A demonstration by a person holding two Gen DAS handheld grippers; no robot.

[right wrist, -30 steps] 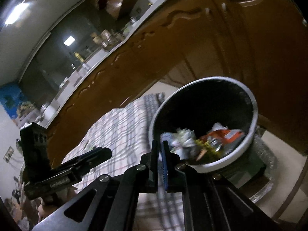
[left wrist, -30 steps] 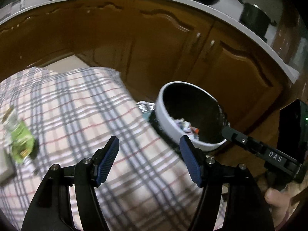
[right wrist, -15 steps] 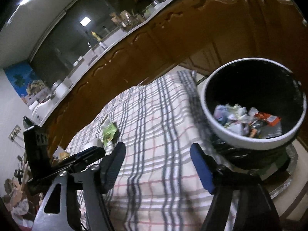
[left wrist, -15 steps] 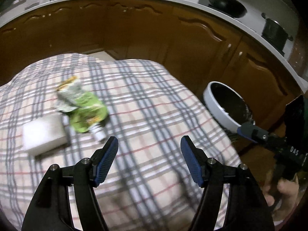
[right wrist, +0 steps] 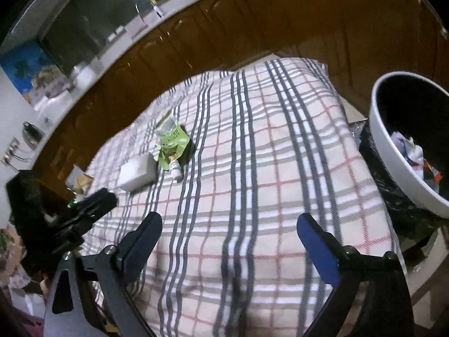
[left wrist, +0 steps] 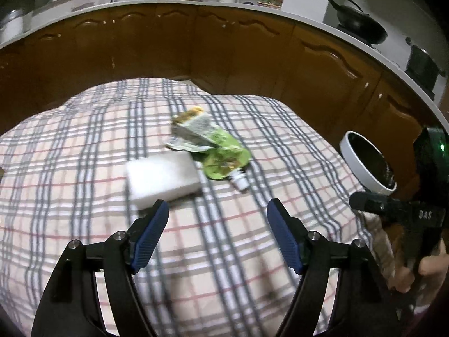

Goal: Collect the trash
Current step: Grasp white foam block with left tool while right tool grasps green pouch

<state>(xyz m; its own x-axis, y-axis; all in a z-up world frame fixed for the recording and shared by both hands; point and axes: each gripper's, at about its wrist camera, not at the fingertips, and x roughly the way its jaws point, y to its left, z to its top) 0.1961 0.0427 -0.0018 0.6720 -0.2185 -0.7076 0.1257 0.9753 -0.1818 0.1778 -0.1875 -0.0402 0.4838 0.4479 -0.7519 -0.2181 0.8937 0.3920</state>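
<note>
A crumpled green drink pouch (left wrist: 221, 151) (right wrist: 171, 143) with a white spout lies on the plaid tablecloth (left wrist: 84, 168) (right wrist: 252, 154), touching a white foam block (left wrist: 161, 178) (right wrist: 137, 174). My left gripper (left wrist: 217, 219) hovers just short of the block, jaws still opening, nothing between them. My right gripper (right wrist: 228, 227) hangs over the cloth's near part, jaws opening wide and empty. The white-rimmed trash bin (right wrist: 407, 146) (left wrist: 364, 163) with wrappers inside stands off the table's right edge.
Brown kitchen cabinets (left wrist: 224, 56) curve behind the table under a white counter with a wok (left wrist: 356, 24) and a pot (left wrist: 422, 64). More small litter (right wrist: 80, 181) sits by the table's far left edge. A person's hand (left wrist: 415, 269) holds the right gripper.
Both grippers swung left, away from the bin and toward the pouch and block. The right gripper went from shut to wide open. The left jaws widened a little.
</note>
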